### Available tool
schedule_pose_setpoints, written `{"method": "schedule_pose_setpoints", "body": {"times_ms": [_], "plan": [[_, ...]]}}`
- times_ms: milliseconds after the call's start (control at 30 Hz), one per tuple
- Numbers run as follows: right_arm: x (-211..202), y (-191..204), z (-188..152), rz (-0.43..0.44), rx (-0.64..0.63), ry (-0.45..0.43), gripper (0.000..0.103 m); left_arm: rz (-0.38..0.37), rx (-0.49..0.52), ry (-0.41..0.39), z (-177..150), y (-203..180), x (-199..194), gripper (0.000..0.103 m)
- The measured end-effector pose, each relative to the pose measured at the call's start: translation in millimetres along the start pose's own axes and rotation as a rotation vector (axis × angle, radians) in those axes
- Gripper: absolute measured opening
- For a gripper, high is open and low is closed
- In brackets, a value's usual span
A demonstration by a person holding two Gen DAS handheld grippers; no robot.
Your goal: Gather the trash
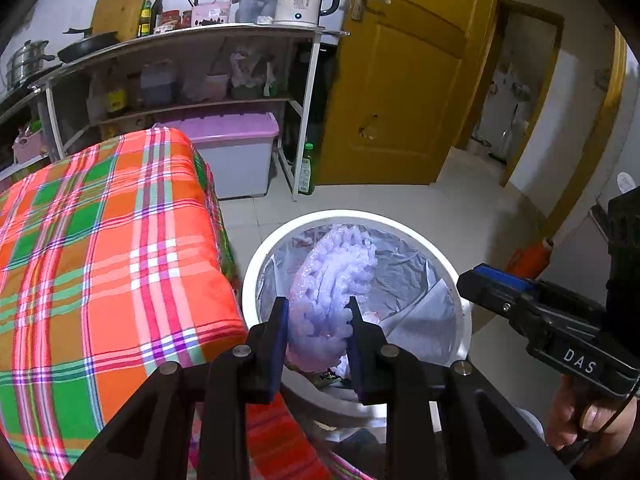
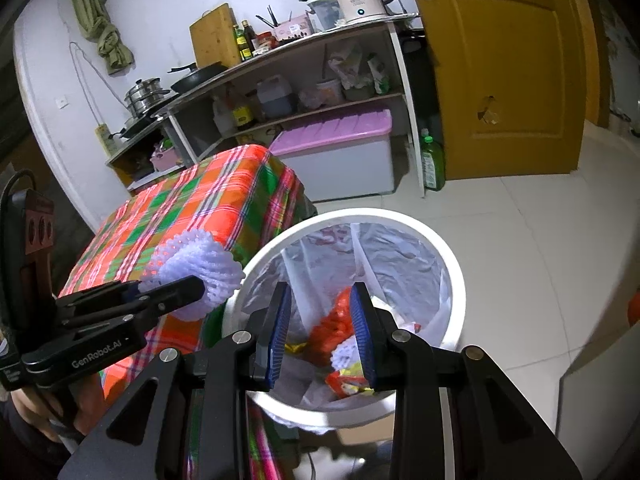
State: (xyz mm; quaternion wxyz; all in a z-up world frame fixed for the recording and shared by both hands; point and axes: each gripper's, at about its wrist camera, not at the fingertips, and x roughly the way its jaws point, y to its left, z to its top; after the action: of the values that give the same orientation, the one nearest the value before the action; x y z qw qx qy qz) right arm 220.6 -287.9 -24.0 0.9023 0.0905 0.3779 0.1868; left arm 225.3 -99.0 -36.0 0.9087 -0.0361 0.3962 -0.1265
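Two units observed: left hand-held gripper (image 1: 319,322) pinches a white foam net (image 1: 332,280) over the bin (image 1: 256,268); right hand-held gripper (image 2: 322,334), at 3 o'clock, spread, holding nothing.

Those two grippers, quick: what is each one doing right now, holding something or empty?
Left gripper: closed on the white foam fruit net, at the white trash bin.
Right gripper: open, holding nothing, above the bin.

Floor (image 2: 520,248): pale tiles; a white trash bin (image 2: 456,280) stood on it beside the worktop, a lilac-lidded storage box (image 2: 340,152) and a green bottle (image 2: 432,160) by the shelf unit.
Worktop (image 1: 100,248): was covered by an orange, green and pink plaid cloth.
Shelf unit (image 1: 192,36): carried a white kettle (image 1: 300,0), bottles, a pan.
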Motion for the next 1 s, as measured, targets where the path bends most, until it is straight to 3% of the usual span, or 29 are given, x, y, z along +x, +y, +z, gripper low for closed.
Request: {"method": "schedule_pose_setpoints", "body": {"times_ms": [333, 467, 600, 1000], "plan": [[10.5, -4.8, 0.8, -0.005, 0.011, 0.015, 0.032, -0.013, 0.000, 0.040, 3.0, 0.1, 22.9, 0.028], [11.8, -4.5, 0.6, -0.001, 0.011, 0.021, 0.032, -0.022, -0.018, 0.053, 3.8, 1.9, 27.0, 0.039], [12.2, -3.9, 0.4, -0.003, 0.011, 0.020, 0.032, -0.028, -0.027, 0.061, 3.6, 3.5, 29.8, 0.044], [1.1, 4.4, 0.3, -0.013, -0.002, -0.002, 0.032, -0.051, -0.033, 0.031, 1.0, 3.3, 10.3, 0.047]]}}
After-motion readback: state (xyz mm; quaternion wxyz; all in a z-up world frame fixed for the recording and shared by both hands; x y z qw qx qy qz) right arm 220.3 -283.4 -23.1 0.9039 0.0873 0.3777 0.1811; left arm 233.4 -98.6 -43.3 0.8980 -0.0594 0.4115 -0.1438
